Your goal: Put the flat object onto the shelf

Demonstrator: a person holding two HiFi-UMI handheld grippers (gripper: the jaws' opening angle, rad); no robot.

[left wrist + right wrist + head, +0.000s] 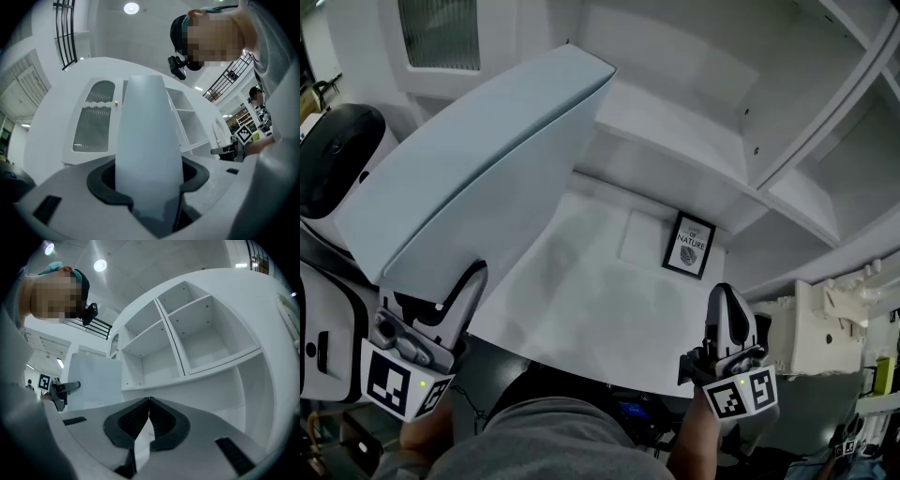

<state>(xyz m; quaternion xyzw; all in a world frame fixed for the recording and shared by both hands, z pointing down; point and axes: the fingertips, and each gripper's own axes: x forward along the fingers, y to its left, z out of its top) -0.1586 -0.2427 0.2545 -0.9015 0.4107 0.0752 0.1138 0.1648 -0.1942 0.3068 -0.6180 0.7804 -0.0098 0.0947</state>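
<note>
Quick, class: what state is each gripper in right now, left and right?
Left gripper: closed on the pale flat board.
Right gripper: closed, holding nothing.

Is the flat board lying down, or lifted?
Lifted and tilted: the left gripper clamps the board by its lower end, and it slants up over the counter.

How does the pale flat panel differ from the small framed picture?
The pale flat panel is large and plain; the small framed picture is much smaller, dark-framed, with print. The panel is held tilted in the air by the left hand-held gripper; the picture stands on the white counter. Both are thin and flat.
</note>
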